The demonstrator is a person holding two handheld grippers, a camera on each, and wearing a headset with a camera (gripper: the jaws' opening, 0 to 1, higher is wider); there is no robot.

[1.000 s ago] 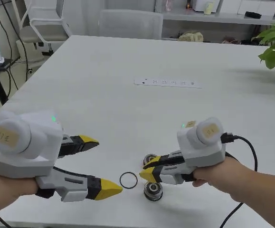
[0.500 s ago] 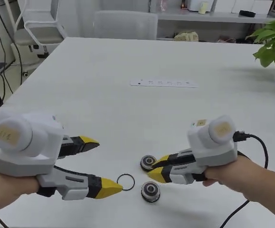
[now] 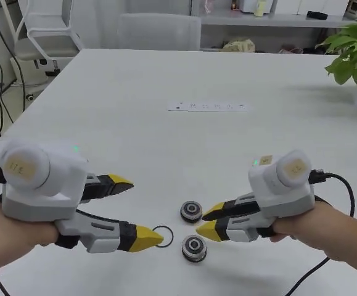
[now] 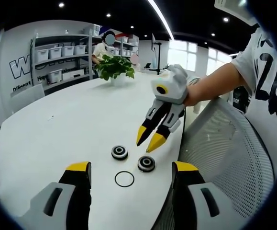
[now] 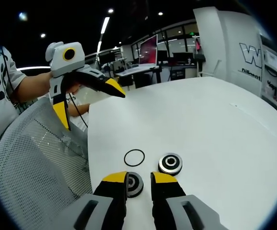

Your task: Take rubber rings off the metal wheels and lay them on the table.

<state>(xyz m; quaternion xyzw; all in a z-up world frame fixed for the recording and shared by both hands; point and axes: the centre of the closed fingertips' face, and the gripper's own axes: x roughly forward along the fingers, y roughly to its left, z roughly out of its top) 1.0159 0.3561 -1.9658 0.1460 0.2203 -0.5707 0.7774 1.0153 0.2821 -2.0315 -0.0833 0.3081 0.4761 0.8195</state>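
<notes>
Two small metal wheels with dark rims lie on the white table, one farther and one nearer. A loose black rubber ring lies flat just left of them. My left gripper is open wide, its lower yellow tip at the ring's left edge. My right gripper hovers just right of the wheels, open only a little, with nothing between its jaws. In the left gripper view the ring and both wheels lie ahead. In the right gripper view the nearer wheel peeks between the jaws, by the ring.
A white power strip lies mid-table. A green plant stands at the far right edge and chairs at the far end. A grey mesh chair back is close behind the table's near edge.
My right gripper has drawn back to the right, off the wheels, uncovering the farther one. The left gripper's lower tip has edged up to the ring. The head camera shifted.
</notes>
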